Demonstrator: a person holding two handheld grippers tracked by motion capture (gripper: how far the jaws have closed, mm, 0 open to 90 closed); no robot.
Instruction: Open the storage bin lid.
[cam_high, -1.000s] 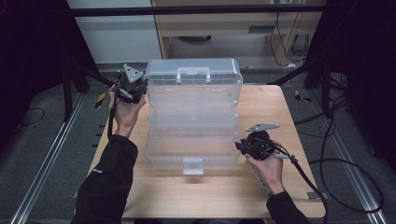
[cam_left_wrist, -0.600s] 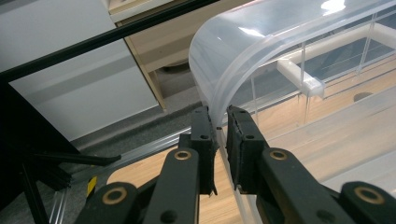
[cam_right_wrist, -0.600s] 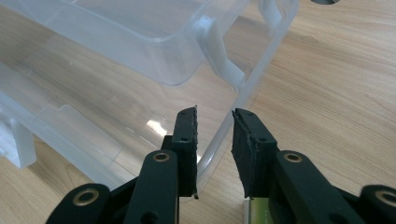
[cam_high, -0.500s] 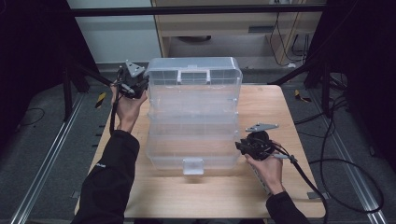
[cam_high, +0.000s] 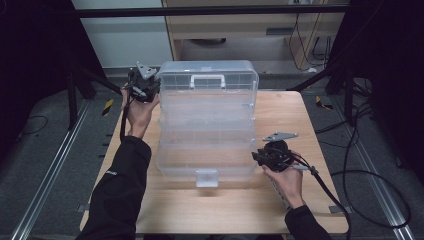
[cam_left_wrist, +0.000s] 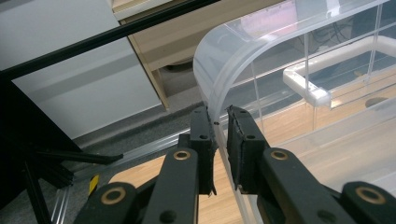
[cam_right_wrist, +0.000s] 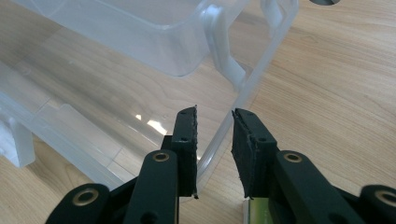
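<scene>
A large clear plastic tiered organiser box (cam_high: 207, 125) lies spread wide on the wooden table (cam_high: 285, 110), its lid with a white handle (cam_high: 207, 80) at the far end. My left gripper (cam_high: 150, 86) is at the lid's far left corner; in the left gripper view its jaws (cam_left_wrist: 219, 114) are shut on the lid's curved edge (cam_left_wrist: 210, 84). My right gripper (cam_high: 257, 156) is at the base's near right corner, and its jaws (cam_right_wrist: 214, 114) pinch the base's clear side wall (cam_right_wrist: 243, 93). An inner tray (cam_right_wrist: 154, 32) hangs above the base.
A white latch (cam_high: 206, 177) sticks out of the box's near edge. Bare table (cam_high: 225, 210) lies in front of the box and to its right. Black frame bars (cam_high: 90, 80) and cables (cam_high: 360, 165) surround the table; a cabinet (cam_high: 240, 30) stands behind.
My left gripper has carried the lid's corner a little farther away and the tiers have spread slightly. The right gripper has stayed at the base.
</scene>
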